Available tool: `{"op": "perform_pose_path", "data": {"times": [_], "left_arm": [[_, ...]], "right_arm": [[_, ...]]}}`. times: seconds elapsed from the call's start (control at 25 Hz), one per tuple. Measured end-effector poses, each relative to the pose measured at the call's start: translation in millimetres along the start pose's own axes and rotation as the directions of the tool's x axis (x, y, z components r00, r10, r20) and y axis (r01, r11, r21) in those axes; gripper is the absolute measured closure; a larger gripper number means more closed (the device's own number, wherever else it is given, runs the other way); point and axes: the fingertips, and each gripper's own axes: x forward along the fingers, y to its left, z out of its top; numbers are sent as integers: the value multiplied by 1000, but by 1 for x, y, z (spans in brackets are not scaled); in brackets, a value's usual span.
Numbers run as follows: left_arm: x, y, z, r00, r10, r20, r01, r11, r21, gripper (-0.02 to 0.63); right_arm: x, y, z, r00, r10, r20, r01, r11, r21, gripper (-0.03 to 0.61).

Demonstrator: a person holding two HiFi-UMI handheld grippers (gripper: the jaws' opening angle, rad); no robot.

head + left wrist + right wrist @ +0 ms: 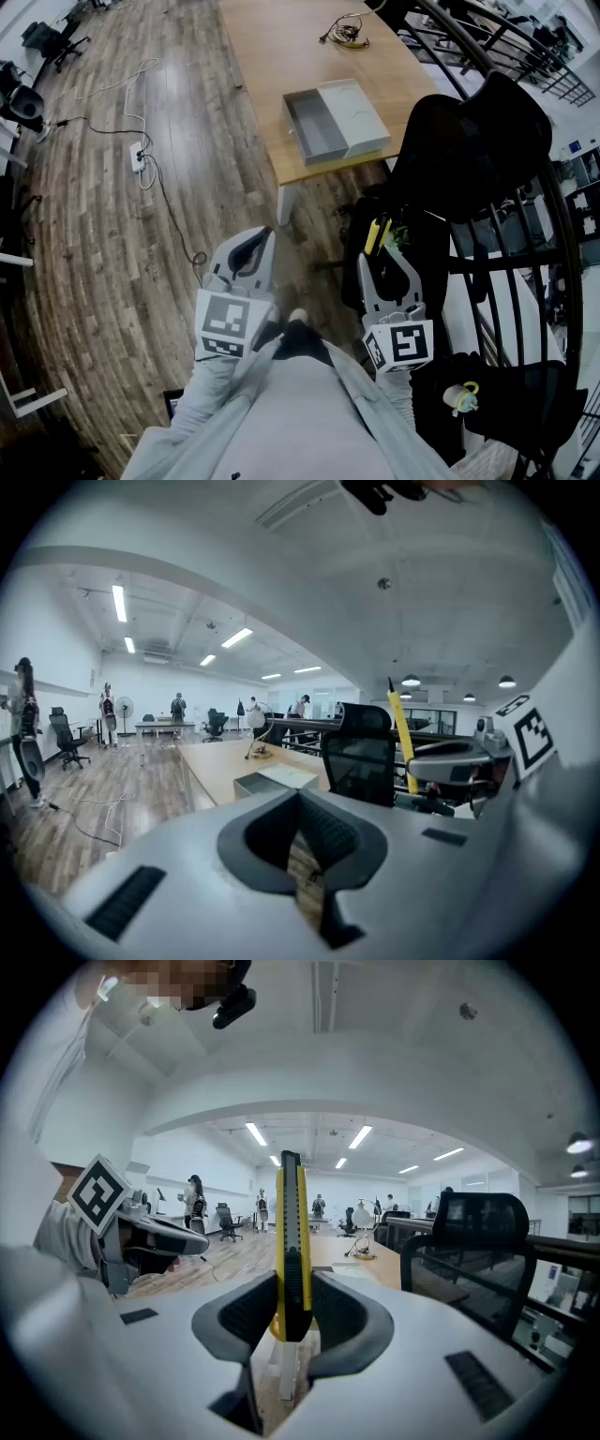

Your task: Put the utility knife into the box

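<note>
A grey open box (317, 127) with its white lid (354, 114) beside it lies near the front edge of a wooden table (281, 56), ahead of me. My right gripper (384, 251) is shut on a yellow utility knife (291, 1241), which stands upright between the pads and juts out past the tips. The knife (376, 234) is held well short of the table, in front of a black chair. My left gripper (251, 246) is at the same height over the floor, its jaws together with nothing in them. In the left gripper view the box (274, 780) lies far ahead.
A black office chair (469, 141) stands right of the table, close to my right gripper. Dark railings (525, 244) run along the right. Cables (345, 33) lie at the table's far end. A power strip (139, 157) and cords are on the wooden floor at left.
</note>
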Motion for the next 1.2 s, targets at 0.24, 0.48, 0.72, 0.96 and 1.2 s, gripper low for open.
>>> {"op": "perform_pose_path", "data": {"times": [0.24, 0.48, 0.72, 0.96, 1.2], "left_arm": [[-15, -1, -29, 997, 17, -78, -19, 1000, -16, 595], [-17, -10, -24, 996, 48, -69, -49, 999, -2, 594], [-33, -13, -23, 990, 117, -73, -117, 993, 10, 595], [-26, -5, -21, 987, 139, -74, -139, 990, 6, 595], [8, 31, -9, 991, 122, -49, -121, 992, 20, 595]], "right_arm": [[-7, 15, -19, 998, 26, -49, -23, 998, 55, 451], [-17, 5, -26, 998, 39, -46, -35, 996, 83, 449], [-18, 8, -33, 994, 105, -26, -103, 991, 91, 451], [-4, 7, -31, 990, 138, -18, -136, 986, 94, 451], [44, 6, -21, 991, 132, -15, -130, 987, 90, 451]]}}
